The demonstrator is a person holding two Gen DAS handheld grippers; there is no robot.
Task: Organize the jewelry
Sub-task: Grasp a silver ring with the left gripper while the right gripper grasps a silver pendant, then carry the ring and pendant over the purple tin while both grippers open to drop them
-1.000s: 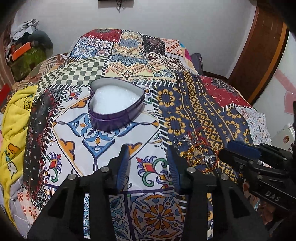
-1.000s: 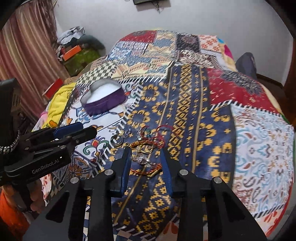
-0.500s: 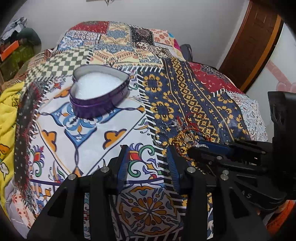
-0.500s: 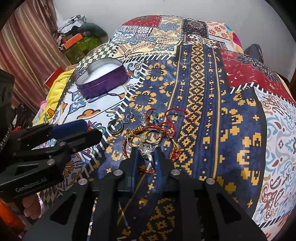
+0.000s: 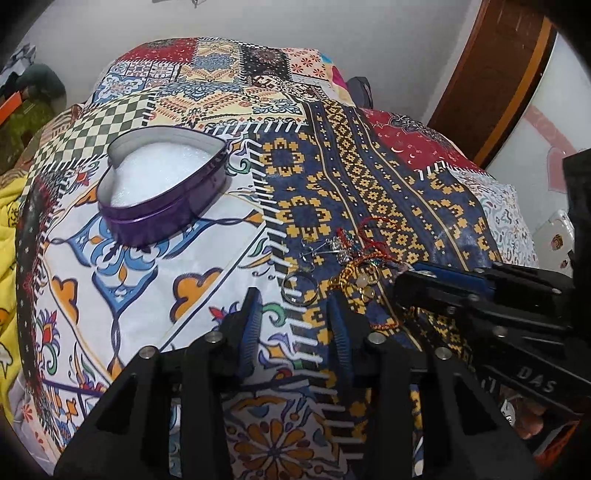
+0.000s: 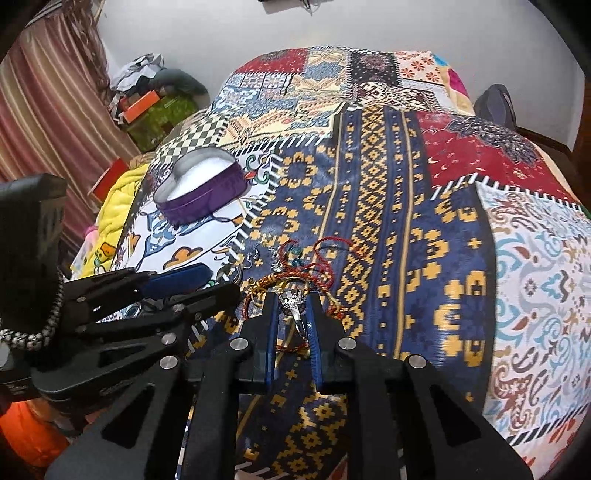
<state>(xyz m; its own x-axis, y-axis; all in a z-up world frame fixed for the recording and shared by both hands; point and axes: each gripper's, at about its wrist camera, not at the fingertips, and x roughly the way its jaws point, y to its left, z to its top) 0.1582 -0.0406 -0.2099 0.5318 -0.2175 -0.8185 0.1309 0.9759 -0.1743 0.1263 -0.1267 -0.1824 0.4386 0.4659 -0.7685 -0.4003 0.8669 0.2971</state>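
The right tongs pinch a silver pendant in the jewelry pile on the bed's quilt. The left tongs, just narrowed yet spread, frame a silver ring; the purple heart-shaped tin sits well apart.

A bed under a patchwork bedspread fills most of the frame. Behind it stands a plain white wall. A striped curtain hangs at upper left, and a brown wooden door stands at upper right.
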